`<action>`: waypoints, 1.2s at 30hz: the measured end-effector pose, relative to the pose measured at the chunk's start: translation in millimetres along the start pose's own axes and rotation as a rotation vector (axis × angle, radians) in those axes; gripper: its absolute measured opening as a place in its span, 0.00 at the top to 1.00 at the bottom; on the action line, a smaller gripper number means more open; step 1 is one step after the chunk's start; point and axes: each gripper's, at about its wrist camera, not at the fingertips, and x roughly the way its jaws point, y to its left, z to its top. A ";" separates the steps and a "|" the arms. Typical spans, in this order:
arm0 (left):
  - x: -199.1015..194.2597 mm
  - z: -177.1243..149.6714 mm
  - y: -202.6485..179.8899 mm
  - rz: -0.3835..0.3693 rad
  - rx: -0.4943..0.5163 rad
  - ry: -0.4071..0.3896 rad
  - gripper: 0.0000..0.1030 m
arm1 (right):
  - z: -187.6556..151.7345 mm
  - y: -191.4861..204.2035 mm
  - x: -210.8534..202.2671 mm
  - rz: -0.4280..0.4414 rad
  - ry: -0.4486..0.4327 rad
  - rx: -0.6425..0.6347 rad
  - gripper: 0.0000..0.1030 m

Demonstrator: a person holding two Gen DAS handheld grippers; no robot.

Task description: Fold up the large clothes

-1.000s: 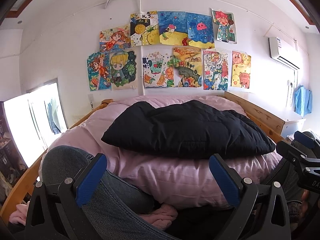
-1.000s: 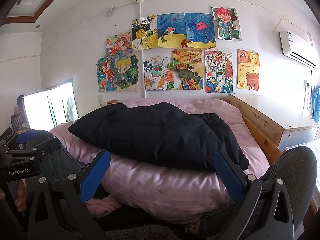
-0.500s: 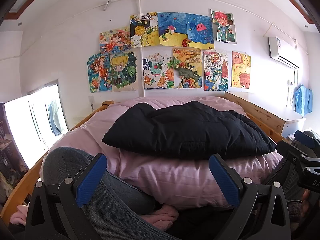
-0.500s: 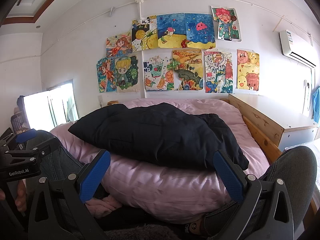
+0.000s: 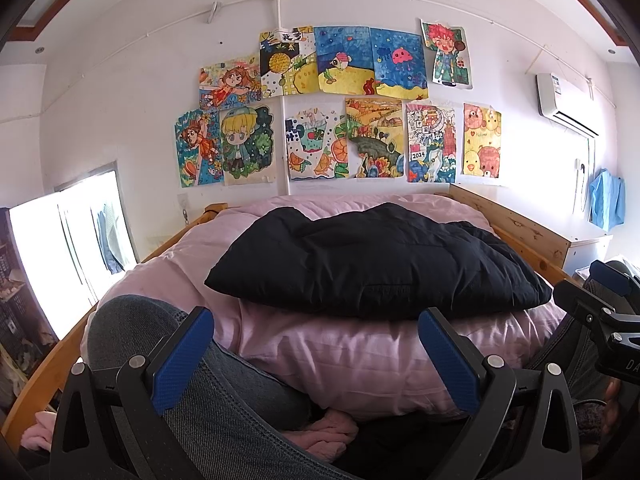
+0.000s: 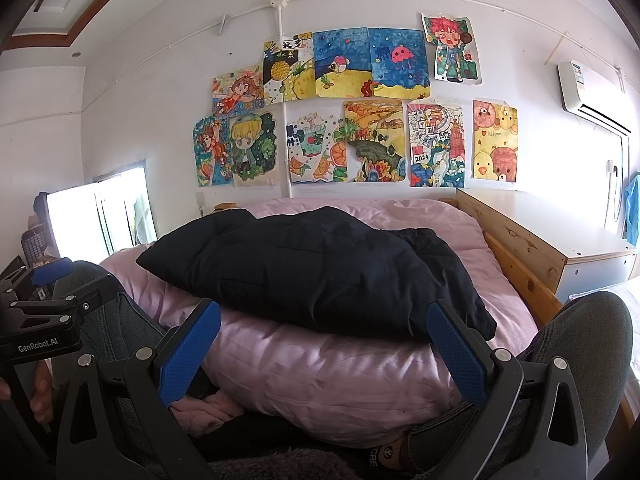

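Your left gripper [image 5: 316, 354] has its jaws spread wide, holding nothing; your right gripper [image 6: 324, 350] is spread the same way. The black padded jacket [image 5: 372, 264] lies folded into a bundle on the pink duvet [image 5: 360, 360], beyond both pairs of blue pads [image 6: 188, 356] and apart from them. Its near edge sits just above the gap between the jaws in each view.

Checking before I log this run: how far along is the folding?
The black jacket already lies as a compact folded bundle on the pink quilt. Nothing is in hand: the left tool and right tool are open, short of it. At most tidying remains.
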 end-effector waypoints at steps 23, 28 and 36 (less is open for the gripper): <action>-0.1 -0.5 2.1 -0.002 0.005 -0.004 0.00 | 1.2 2.8 -0.8 0.000 -0.007 0.002 0.01; 0.5 0.5 4.5 -0.002 0.005 -0.005 0.00 | 1.6 4.0 -0.7 0.000 -0.009 0.002 0.01; -0.8 -0.1 3.4 -0.003 0.008 -0.007 0.00 | 1.8 5.7 -1.8 -0.001 -0.012 0.003 0.01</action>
